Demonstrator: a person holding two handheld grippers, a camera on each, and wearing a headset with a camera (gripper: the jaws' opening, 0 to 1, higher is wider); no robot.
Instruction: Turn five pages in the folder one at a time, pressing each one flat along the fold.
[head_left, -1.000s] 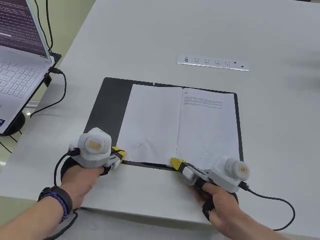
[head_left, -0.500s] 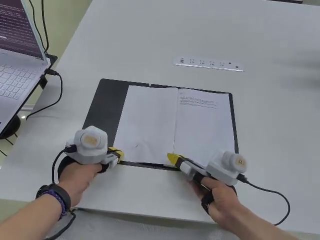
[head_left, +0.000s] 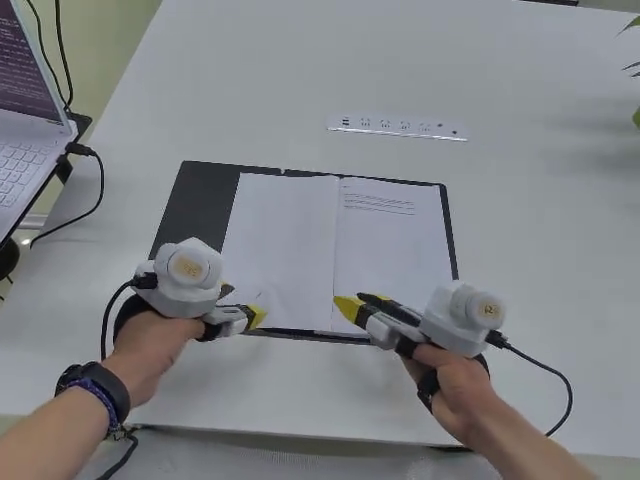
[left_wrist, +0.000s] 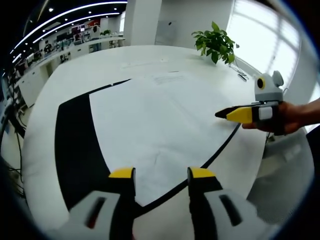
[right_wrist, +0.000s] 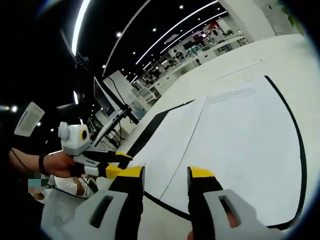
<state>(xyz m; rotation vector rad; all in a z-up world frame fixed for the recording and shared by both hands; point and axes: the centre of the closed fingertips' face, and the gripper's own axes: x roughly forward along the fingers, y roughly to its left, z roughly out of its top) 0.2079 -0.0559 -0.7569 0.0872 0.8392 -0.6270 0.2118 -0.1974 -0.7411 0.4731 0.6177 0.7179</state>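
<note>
though much of the shift in the head view is the headset's own, both grippers have moved against the folder (head_left: 200, 205), which lies open and flat on the worktop (head_left: 300, 70) just in front of the person. the left gripper (head_left: 252, 317) has slid inward from about the near corner of the left page (head_left: 280, 240) to a spot further along that page's near edge. its jaws stand apart with nothing between them. the right gripper (head_left: 348, 306) has crept forward from the folder's near edge onto the foot of the fold (head_left: 335, 250), at the inner edge of the right page (head_left: 395, 250), its jaws also parted and empty. no page is lifted. i judge this to be the start of a press along the fold, with the left gripper steadying the sheet. how many pages are already turned cannot be told.
</note>
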